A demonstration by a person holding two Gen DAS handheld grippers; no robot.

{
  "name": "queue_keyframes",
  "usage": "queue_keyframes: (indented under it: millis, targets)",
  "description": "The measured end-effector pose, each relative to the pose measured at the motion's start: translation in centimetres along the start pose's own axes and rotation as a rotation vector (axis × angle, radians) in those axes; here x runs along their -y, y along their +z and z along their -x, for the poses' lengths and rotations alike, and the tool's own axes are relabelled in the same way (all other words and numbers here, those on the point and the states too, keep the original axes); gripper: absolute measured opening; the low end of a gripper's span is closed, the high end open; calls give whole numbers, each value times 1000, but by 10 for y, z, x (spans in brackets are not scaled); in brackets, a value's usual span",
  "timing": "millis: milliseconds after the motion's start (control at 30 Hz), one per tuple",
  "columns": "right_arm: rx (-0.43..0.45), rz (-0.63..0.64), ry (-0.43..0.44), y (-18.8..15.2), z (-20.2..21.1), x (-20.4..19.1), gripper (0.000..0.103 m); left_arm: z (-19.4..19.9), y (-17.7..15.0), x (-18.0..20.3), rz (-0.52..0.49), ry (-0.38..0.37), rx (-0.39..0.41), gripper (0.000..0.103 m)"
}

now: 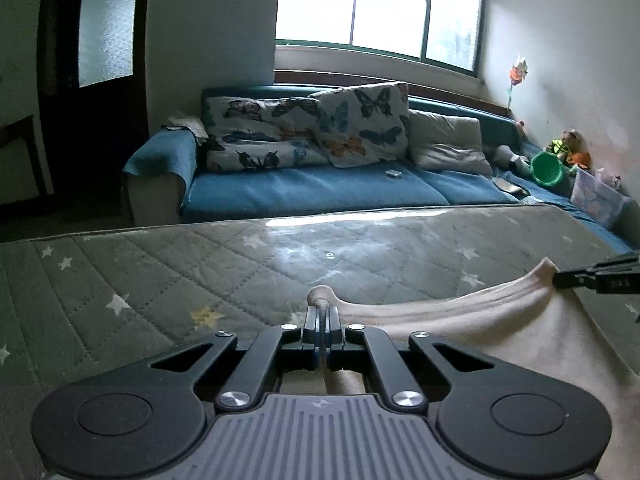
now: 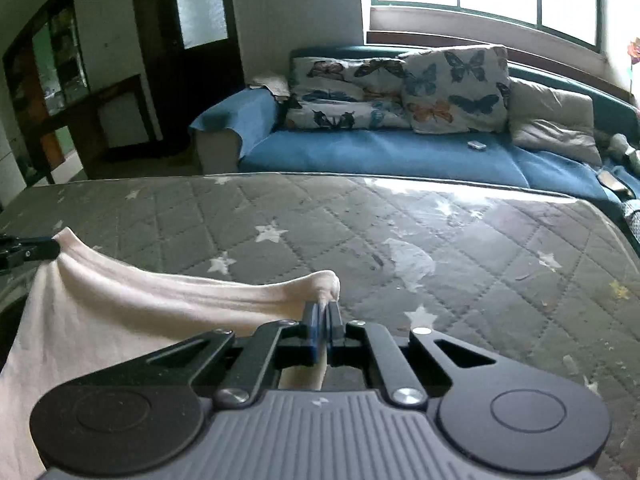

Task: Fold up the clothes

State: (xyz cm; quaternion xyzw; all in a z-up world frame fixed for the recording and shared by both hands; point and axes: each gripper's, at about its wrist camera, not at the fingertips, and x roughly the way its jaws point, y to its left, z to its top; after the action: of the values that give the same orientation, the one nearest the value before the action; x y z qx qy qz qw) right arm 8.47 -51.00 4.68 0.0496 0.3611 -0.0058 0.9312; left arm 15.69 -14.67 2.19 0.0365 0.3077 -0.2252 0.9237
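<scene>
Over the quilted mat [image 1: 160, 272], both hand-held grippers [image 1: 321, 314] [image 2: 322, 312] pinch the cream garment [image 2: 120, 304].

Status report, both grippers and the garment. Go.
Left gripper shut on cream garment. Right gripper shut on same edge, cloth stretched between. Quilted mat ahead, nothing blocking.

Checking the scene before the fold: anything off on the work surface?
Yes. The grey star-quilted mat has whitish smears and scattered flecks on its right part, beside where the cream garment hangs between the left gripper and right gripper. Nothing torn or spilled shows.
</scene>
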Motion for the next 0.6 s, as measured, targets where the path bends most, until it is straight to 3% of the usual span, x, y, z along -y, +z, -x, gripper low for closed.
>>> queue_keyframes:
  millis: [200, 300, 467, 600]
  targets:
    - [-9, 48, -24, 0, 3, -3, 12, -13, -1, -1, 23, 20, -42, 8]
    - [-6, 104, 1, -1, 19, -9, 16, -2, 0, -5, 22, 29, -35, 13]
    - [-31, 239, 126, -25, 63, -42, 30, 39, -2, -4, 5, 25, -22, 13]
    - [-50, 352, 250, -57, 99, -79, 30, 85, -23, -6, 19, 51, -33, 18]
